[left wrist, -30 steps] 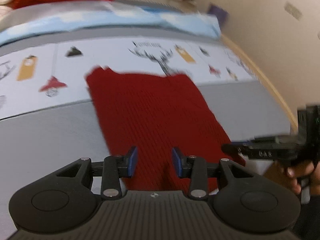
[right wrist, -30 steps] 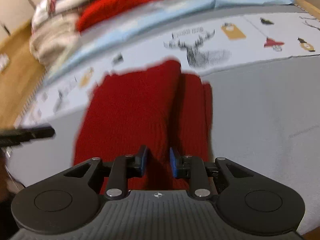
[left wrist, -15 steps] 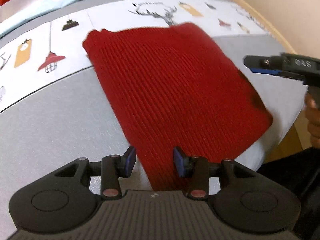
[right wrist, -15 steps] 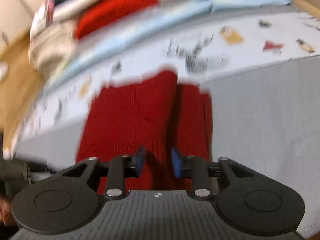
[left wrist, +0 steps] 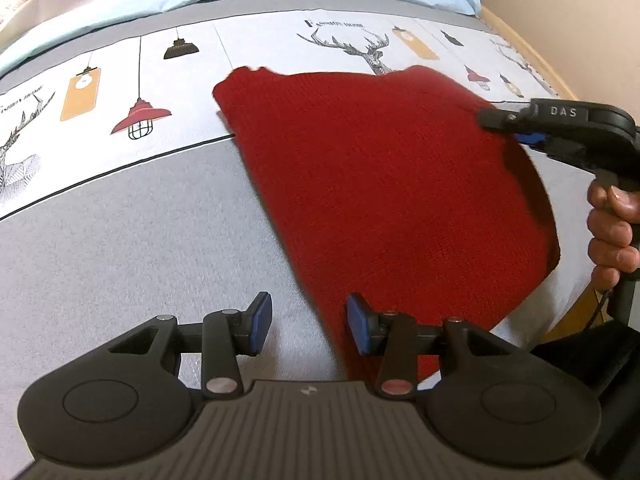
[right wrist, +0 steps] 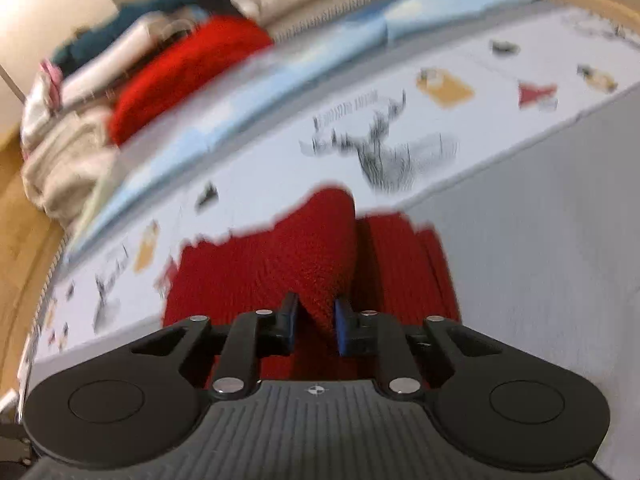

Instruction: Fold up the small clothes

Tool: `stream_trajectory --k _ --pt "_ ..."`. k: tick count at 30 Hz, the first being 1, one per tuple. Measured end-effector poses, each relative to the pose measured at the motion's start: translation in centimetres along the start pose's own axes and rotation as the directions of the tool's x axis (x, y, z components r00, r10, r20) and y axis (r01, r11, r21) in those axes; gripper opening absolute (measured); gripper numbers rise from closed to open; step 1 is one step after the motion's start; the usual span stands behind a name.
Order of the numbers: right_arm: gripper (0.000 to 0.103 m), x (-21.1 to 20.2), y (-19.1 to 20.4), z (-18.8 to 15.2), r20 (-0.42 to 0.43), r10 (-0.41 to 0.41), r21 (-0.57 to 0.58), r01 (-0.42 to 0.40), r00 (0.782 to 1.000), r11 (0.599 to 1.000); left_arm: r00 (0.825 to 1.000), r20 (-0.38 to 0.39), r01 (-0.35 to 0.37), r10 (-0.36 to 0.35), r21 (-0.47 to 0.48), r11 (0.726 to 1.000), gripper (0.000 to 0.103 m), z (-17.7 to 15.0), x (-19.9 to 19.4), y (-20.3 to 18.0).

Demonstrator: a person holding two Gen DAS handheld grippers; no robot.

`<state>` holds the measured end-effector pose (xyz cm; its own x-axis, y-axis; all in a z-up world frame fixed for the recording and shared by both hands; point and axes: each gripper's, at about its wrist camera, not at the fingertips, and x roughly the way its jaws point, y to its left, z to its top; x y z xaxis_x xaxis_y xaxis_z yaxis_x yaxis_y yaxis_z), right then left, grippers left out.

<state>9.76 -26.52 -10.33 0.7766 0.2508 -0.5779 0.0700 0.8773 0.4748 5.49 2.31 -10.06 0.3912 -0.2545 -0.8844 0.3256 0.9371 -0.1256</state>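
The right gripper (right wrist: 314, 322) is closing on the red knit (left wrist: 384, 184) – the left gripper (left wrist: 308, 322) gapes half-wide, empty; a clothes pile (right wrist: 132, 92) sits behind.

The light is soft, warm and even, like a room lamp. Nothing shines too bright. The left wrist view is sharp in the middle, and the bed cover (left wrist: 120, 220) looks bent and round at the edges. A small dark shadow sits on the red knit cloth (left wrist: 384, 184) by its right side. The right wrist view is blurry, most of all the pile of clothes (right wrist: 120, 92) far back.
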Motion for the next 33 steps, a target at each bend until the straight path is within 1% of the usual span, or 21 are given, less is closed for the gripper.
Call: stream_trajectory --k 2,3,5,6,7,8,9,11,12,13,14,16,17,19,22,23,24,27,28,30,33 --pt "0.018 -0.3 -0.4 -0.1 0.02 -0.063 0.0 0.063 0.998 0.998 1.0 0.002 0.0 0.0 0.003 1.0 0.046 0.0 0.1 -0.2" --pt "0.018 -0.2 -0.7 -0.2 0.007 -0.095 -0.005 0.095 0.995 0.995 1.0 0.001 -0.001 0.001 0.004 1.0 0.046 0.0 0.1 -0.3" --pt "0.02 1.1 -1.2 -0.7 -0.076 -0.133 -0.042 0.13 0.988 0.991 1.0 0.0 -0.002 0.002 0.005 1.0 0.046 -0.1 0.2 -0.4" --pt "0.025 1.6 -1.3 -1.0 -0.12 -0.134 -0.058 0.128 0.984 0.99 1.0 0.0 -0.002 0.002 0.005 1.0 0.046 -0.1 0.2 -0.4" --pt "0.028 1.5 -1.3 -1.1 -0.125 -0.13 -0.069 0.122 0.984 0.99 1.0 0.0 -0.002 0.002 0.004 1.0 0.046 -0.1 0.2 -0.5" --pt "0.036 1.1 -1.3 -1.0 -0.106 -0.128 -0.074 0.12 0.986 0.99 1.0 0.005 -0.001 0.001 -0.001 1.0 0.046 -0.1 0.2 -0.5" --pt "0.038 0.4 -1.3 -0.9 -0.079 -0.124 -0.077 0.118 0.989 0.99 1.0 0.01 0.001 -0.001 -0.007 1.0 0.046 0.0 0.1 -0.5" --pt "0.038 -1.1 -1.5 -0.7 -0.031 -0.097 -0.062 0.095 0.995 0.994 1.0 0.025 0.013 -0.012 -0.03 0.999 0.046 0.2 0.1 -0.4" --pt "0.039 -1.7 -1.8 -0.6 -0.027 -0.063 -0.051 0.062 0.998 0.997 0.999 0.036 0.022 -0.02 -0.05 0.999 0.047 0.4 0.0 -0.2" --pt "0.04 -1.8 -2.3 -0.6 -0.055 -0.024 -0.047 0.022 0.998 0.999 0.999 0.048 0.029 -0.025 -0.07 0.997 0.048 0.7 0.0 -0.1" --pt "0.04 -1.3 -2.6 -0.7 -0.105 -0.027 -0.063 0.02 0.994 0.998 0.998 0.061 0.036 -0.03 -0.095 0.995 0.05 0.9 0.0 0.1" --pt "0.05 0.3 -3.5 -1.6 -0.224 -0.119 -0.123 0.093 0.967 0.988 0.996 0.082 0.055 -0.043 -0.155 0.986 0.057 1.4 0.0 0.6" --pt "0.055 0.4 -4.1 -1.8 -0.241 -0.119 -0.101 0.098 0.963 0.99 0.995 0.089 0.064 -0.049 -0.183 0.981 0.061 1.6 0.0 0.8" --pt "0.054 -0.5 -4.8 -1.0 -0.206 -0.07 -0.039 0.063 0.976 0.997 0.992 0.103 0.09 -0.067 -0.245 0.965 0.065 2.0 0.2 1.3" --pt "0.055 -1.5 -5.8 -0.3 -0.144 -0.097 0.006 0.099 0.985 0.995 0.988 0.112 0.142 -0.111 -0.325 0.935 0.072 2.8 0.9 2.0" --pt "0.056 -1.4 -6.4 -0.1 -0.151 -0.098 0.042 0.105 0.984 0.994 0.987 0.111 0.15 -0.118 -0.349 0.925 0.08 3.1 1.3 2.3" --pt "0.056 -1.2 -7.1 -0.1 -0.167 -0.086 0.086 0.101 0.982 0.991 0.986 0.11 0.154 -0.122 -0.371 0.916 0.083 3.2 1.6 2.4" --pt "0.058 0.7 -8.7 -0.3 -0.257 -0.024 0.191 0.075 0.966 0.979 0.984 0.089 0.178 -0.154 -0.447 0.877 0.083 3.6 3.3 3.3" --pt "0.059 1.4 -8.9 -0.5 -0.29 -0.028 0.193 0.087 0.957 0.977 0.983 0.077 0.184 -0.167 -0.473 0.862 0.083 3.8 4.1 3.7" --pt "0.062 2.3 -8.8 -1.4 -0.342 -0.063 0.173 0.128 0.938 0.977 0.977 0.069 0.208 -0.203 -0.529 0.823 0.088 4.0 5.8 4.4" --pt "0.065 3.0 -9.0 -1.4 -0.342 -0.069 0.186 0.139 0.937 0.973 0.961 0.086 0.263 -0.263 -0.58 0.771 0.092 4.0 7.6 5.3"
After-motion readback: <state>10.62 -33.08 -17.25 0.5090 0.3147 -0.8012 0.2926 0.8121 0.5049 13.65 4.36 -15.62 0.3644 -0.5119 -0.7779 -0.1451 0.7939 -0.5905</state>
